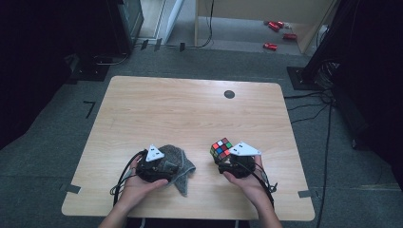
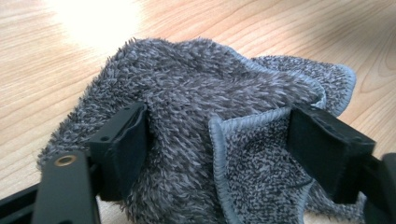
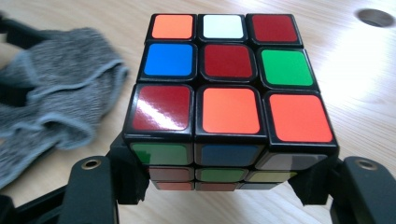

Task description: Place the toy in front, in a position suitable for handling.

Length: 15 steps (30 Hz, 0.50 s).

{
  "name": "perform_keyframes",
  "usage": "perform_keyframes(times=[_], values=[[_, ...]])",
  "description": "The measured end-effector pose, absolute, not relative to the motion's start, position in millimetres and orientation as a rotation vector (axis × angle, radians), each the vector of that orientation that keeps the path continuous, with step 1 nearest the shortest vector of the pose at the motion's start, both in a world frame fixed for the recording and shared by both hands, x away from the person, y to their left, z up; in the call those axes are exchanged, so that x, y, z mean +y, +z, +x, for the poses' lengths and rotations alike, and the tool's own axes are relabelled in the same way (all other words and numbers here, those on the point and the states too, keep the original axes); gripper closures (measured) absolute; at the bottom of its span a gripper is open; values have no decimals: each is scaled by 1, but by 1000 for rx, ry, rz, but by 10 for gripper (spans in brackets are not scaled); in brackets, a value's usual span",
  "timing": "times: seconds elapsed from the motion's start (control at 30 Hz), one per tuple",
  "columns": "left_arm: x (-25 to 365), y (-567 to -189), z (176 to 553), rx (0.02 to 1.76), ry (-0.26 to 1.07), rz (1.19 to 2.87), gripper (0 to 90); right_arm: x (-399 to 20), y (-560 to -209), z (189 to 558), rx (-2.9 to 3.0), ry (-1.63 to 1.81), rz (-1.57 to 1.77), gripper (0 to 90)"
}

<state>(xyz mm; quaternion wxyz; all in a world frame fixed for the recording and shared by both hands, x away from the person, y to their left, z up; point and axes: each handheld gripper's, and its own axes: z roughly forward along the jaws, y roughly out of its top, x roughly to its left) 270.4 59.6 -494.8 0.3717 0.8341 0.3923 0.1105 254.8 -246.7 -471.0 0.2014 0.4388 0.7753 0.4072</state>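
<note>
A grey fuzzy cloth [image 1: 179, 164] lies bunched on the wooden table [image 1: 190, 109] near the front edge. My left gripper [image 1: 167, 167] sits over it. In the left gripper view a fold of the cloth [image 2: 210, 93] rises between the wide-set jaws of the left gripper [image 2: 217, 128] and brushes both pads without looking squeezed. My right gripper [image 1: 224, 160] is shut on a scrambled colour cube [image 1: 221, 148] and holds it just above the table. In the right gripper view the cube [image 3: 229, 79] sits clamped by its lower sides in the right gripper [image 3: 224, 179], with the cloth [image 3: 56, 93] lying off to the left.
A dark round hole [image 1: 229, 94] sits in the table near its far edge, also visible as the hole [image 3: 375, 17] beyond the cube. Cables [image 1: 328, 114] run over the floor to the right. Red objects [image 1: 275, 26] lie on the floor far behind.
</note>
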Motion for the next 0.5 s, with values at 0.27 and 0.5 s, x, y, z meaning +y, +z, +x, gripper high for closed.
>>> perform_keyframes(times=[0.27,0.5], values=[[53,-509,270,976,334,2183,265,-238,-482,255,2223,1144,1196,343],[56,-509,266,910,391,2150,644,-226,-491,254,2283,1099,1133,342]])
